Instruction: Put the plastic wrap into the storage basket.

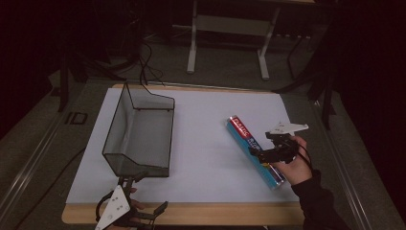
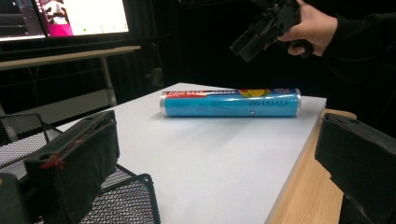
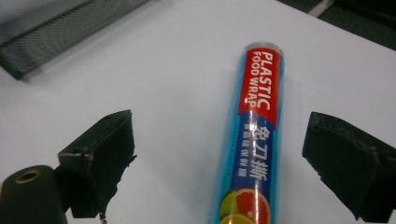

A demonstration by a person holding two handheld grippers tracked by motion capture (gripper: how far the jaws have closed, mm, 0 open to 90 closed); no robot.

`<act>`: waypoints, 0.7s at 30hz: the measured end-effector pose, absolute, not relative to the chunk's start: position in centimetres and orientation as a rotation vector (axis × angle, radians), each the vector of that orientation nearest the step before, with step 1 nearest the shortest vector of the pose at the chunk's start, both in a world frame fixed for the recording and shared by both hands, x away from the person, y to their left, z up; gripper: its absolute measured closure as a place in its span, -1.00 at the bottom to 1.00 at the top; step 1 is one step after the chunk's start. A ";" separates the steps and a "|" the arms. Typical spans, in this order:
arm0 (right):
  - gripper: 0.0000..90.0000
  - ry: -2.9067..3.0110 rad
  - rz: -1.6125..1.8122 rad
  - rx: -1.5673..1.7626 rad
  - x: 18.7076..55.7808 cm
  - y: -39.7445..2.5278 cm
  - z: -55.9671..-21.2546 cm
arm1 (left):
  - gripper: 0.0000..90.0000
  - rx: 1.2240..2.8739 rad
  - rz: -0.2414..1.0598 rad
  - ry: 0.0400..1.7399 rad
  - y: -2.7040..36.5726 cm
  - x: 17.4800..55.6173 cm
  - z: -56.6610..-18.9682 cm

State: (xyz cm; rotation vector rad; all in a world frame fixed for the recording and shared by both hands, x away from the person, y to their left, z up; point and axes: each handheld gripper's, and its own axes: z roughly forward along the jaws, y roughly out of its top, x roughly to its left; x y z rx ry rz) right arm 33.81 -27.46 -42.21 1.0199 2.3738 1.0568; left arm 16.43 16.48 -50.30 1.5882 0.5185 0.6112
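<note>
A blue roll of plastic food wrap [image 1: 243,132] with a red label lies on the white mat [image 1: 206,143], right of centre and slanting toward the front right. My right gripper [image 1: 261,153] hovers over the roll's near half, open, jaws on either side of the roll [image 3: 254,140] without touching it. In the right gripper view the gripper [image 3: 219,123] is wide open. My left gripper [image 1: 146,194] is open at the table's front left edge, next to the black mesh basket [image 1: 115,124]. It [image 2: 217,121] faces the roll [image 2: 229,102] from across the mat.
The mesh basket [image 2: 126,200] stands on the left part of the mat, its corner close to my left jaws. The wooden table edge [image 1: 215,211] runs along the front. Another table's white legs [image 1: 193,43] and a monitor [image 2: 70,16] stand beyond.
</note>
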 end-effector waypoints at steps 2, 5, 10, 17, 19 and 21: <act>-0.79 2.396 1.038 1.036 34.4 -27.4 -42.5 | -0.99 1.588 0.608 0.519 16.5 16.4 -50.3; -0.74 2.413 1.013 1.053 35.1 -27.2 -42.8 | -0.99 1.589 0.607 0.518 16.5 16.4 -50.3; -0.74 2.465 0.935 1.067 36.3 -26.6 -43.4 | -0.99 1.589 0.606 0.518 16.5 16.4 -50.3; -0.72 2.510 0.852 1.116 37.7 -26.3 -44.4 | -0.99 1.591 0.608 0.516 16.5 16.4 -50.3; -0.72 2.516 0.828 1.127 38.0 -26.1 -44.6 | -0.99 1.594 0.610 0.516 16.5 16.4 -50.3; -0.72 2.525 0.789 1.128 38.4 -26.0 -44.9 | -0.99 1.596 0.610 0.514 16.5 16.4 -50.3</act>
